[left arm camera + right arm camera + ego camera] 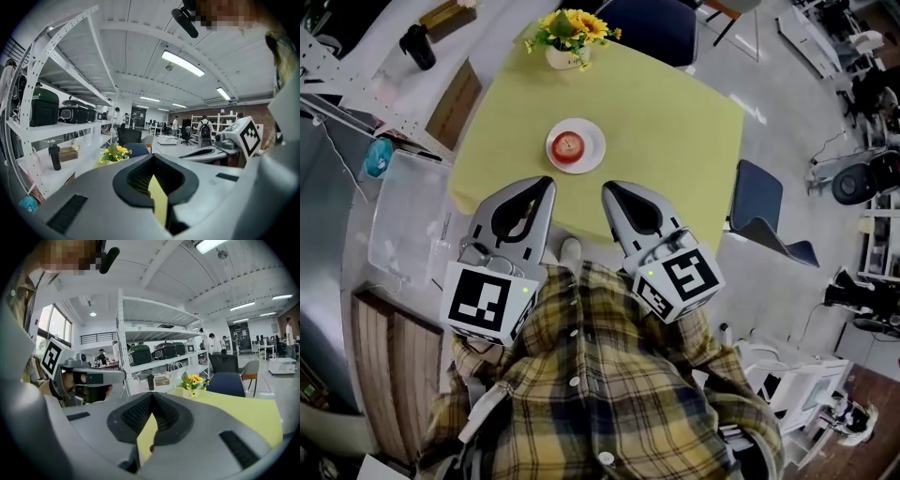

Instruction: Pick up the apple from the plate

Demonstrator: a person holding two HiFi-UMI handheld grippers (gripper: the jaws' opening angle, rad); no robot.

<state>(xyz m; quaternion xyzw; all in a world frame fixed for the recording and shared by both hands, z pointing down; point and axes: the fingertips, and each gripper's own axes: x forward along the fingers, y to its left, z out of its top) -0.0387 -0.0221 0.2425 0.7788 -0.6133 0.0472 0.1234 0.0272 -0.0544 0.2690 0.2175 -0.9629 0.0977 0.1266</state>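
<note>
Red apple (pixel 570 145) sits in the middle of a round white plate (pixel 594 141) on the yellow-green tablecloth (pixel 684 131) in the head view, just ahead of both claw tips and between their lines. The left claw (pixel 547 182) and right claw (pixel 607 187) hover side by side over the near part of the table. Each is pinched to a point and carries nothing. A white pot of yellow flowers (pixel 567 39) stands well beyond the plate.

In the left gripper view the ribbed pads meet at the tip and only tablecloth shows through the slit below. The apple is out of sight.

In the right gripper view the pads are likewise together with nothing held. A small red speck low in the slit may be the apple; I cannot be sure.

The approach seems to be the step in hand. To do it well, spread one claw's jaws wide before reaching the plate. Come in low so the pads straddle the apple's widest part, keep clear of the rim, then close gently.
</note>
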